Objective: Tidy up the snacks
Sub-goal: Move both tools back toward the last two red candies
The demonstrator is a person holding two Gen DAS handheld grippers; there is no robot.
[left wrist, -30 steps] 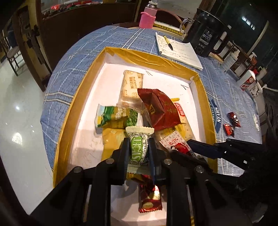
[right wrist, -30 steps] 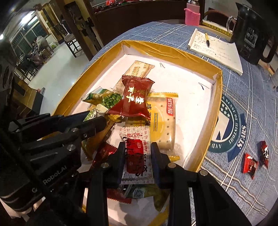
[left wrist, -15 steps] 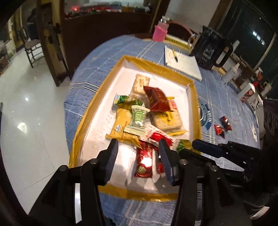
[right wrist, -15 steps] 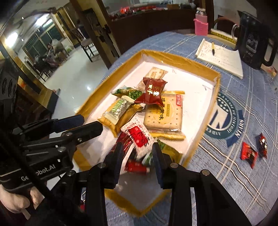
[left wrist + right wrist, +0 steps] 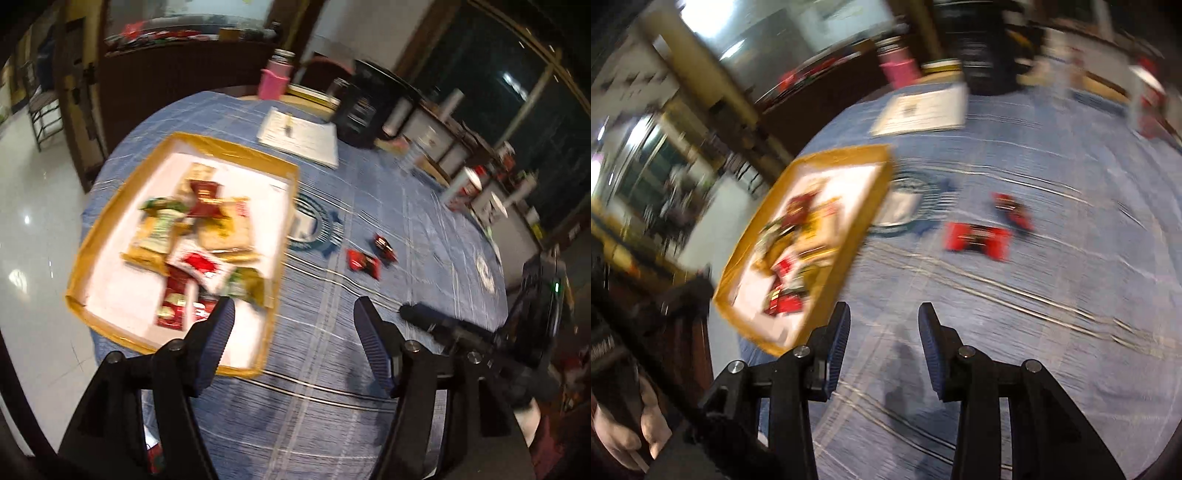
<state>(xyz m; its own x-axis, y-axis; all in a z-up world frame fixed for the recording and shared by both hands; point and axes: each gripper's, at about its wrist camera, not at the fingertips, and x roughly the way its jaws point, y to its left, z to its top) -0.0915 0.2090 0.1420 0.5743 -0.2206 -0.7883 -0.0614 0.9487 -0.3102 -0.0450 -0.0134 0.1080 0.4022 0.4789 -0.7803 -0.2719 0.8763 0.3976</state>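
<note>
Both grippers have pulled back and swung right since the earlier frames, letting go of their packets. Left gripper (image 5: 291, 321) and right gripper (image 5: 882, 325) hang with jaws spread and empty above the blue tablecloth (image 5: 332, 406). Most snacks lie piled in the gold-rimmed tray (image 5: 110, 206); two red candies (image 5: 979, 236) remain loose on the cloth. Fast, blurred motion risks overshooting these small wrappers or knocking them away.
</note>
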